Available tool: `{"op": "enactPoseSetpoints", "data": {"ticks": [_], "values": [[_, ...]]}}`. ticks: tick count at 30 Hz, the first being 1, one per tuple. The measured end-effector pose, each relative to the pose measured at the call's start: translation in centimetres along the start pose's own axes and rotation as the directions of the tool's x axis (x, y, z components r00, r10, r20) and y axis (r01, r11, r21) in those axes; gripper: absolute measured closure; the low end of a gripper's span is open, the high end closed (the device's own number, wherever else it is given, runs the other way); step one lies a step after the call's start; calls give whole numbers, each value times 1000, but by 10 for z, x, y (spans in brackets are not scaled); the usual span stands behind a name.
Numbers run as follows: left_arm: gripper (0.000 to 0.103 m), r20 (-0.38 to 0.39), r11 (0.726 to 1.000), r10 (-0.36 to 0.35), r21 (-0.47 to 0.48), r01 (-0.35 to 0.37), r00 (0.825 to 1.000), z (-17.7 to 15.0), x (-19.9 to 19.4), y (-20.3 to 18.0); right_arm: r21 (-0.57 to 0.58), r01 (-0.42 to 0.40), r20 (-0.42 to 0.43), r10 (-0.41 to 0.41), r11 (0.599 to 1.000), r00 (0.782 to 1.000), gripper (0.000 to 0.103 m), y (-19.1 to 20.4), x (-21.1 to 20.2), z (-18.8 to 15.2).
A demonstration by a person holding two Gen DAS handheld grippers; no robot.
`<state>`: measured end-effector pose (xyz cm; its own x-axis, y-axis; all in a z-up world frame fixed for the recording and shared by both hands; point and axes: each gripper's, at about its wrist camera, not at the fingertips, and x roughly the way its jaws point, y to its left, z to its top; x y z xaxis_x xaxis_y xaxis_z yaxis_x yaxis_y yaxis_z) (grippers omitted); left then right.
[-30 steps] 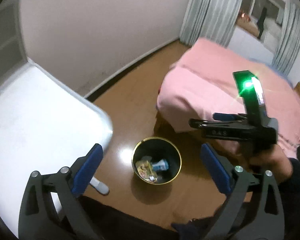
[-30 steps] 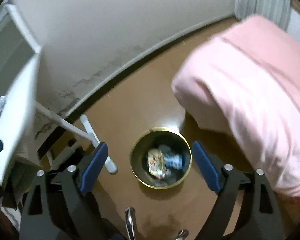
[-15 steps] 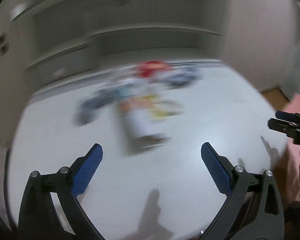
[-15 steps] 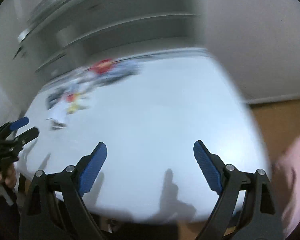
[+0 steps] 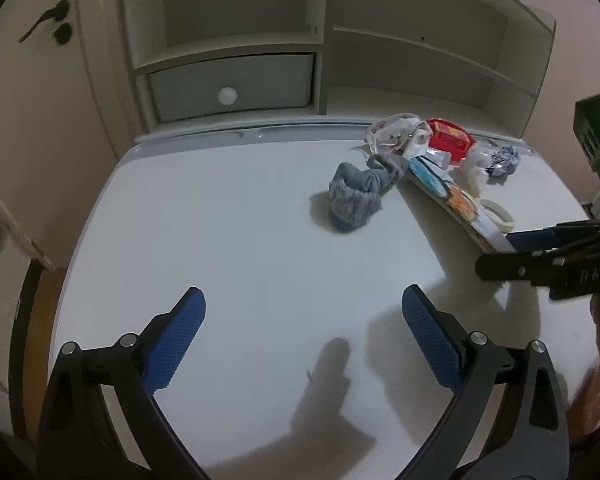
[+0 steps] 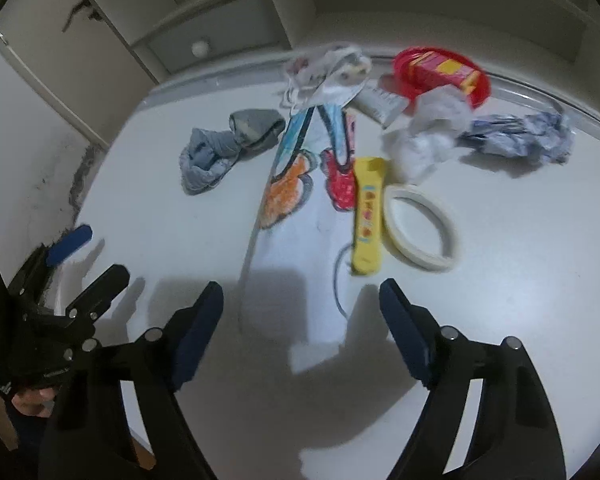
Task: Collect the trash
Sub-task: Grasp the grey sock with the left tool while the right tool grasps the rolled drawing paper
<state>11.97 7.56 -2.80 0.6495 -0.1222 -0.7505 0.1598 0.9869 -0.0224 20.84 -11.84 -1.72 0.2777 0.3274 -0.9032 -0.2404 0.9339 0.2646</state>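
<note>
Your right gripper (image 6: 300,320) is closing on nothing over the drawing (image 6: 296,184); your left gripper (image 5: 302,336) hangs released above bare desk (image 5: 220,240). The trash, a yellow wrapper (image 6: 367,216) and crumpled paper (image 6: 520,138), lies toward the desk's far edge among keepsakes, so you may pinch the drawing instead.

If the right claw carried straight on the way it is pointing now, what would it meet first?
Probably the white sheet with the coloured drawing, lying flat on the white desk directly ahead of the empty, closing right claw; depth is uncertain.

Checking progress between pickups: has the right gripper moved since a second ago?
Yes: the right gripper swung from above the floor bin to over the white desk, near the yellow wrapper.
</note>
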Motion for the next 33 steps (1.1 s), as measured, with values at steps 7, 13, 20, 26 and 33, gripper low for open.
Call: {"op": "enactPoseSetpoints", "data": {"ticks": [7, 13, 20, 26, 33], "values": [[7, -13, 1000, -25, 14, 26, 1000, 29, 32, 3, -45, 105, 5, -104, 993, 995, 80, 9, 9, 15], [7, 1, 994, -41, 99, 41, 999, 55, 49, -17, -72, 92, 65, -88, 993, 994, 89, 1, -21, -8], [10, -62, 983, 13, 185, -1, 998, 77, 85, -45, -73, 78, 90, -72, 994, 993, 89, -19, -59, -37], [77, -108, 984, -19, 173, 38, 994, 75, 92, -52, -26, 99, 125, -95, 995, 988, 89, -65, -98, -74], [82, -58, 982, -14, 186, 25, 998, 62, 47, -91, 218, 134, 214, -182, 967, 960, 89, -167, -163, -149]]}}
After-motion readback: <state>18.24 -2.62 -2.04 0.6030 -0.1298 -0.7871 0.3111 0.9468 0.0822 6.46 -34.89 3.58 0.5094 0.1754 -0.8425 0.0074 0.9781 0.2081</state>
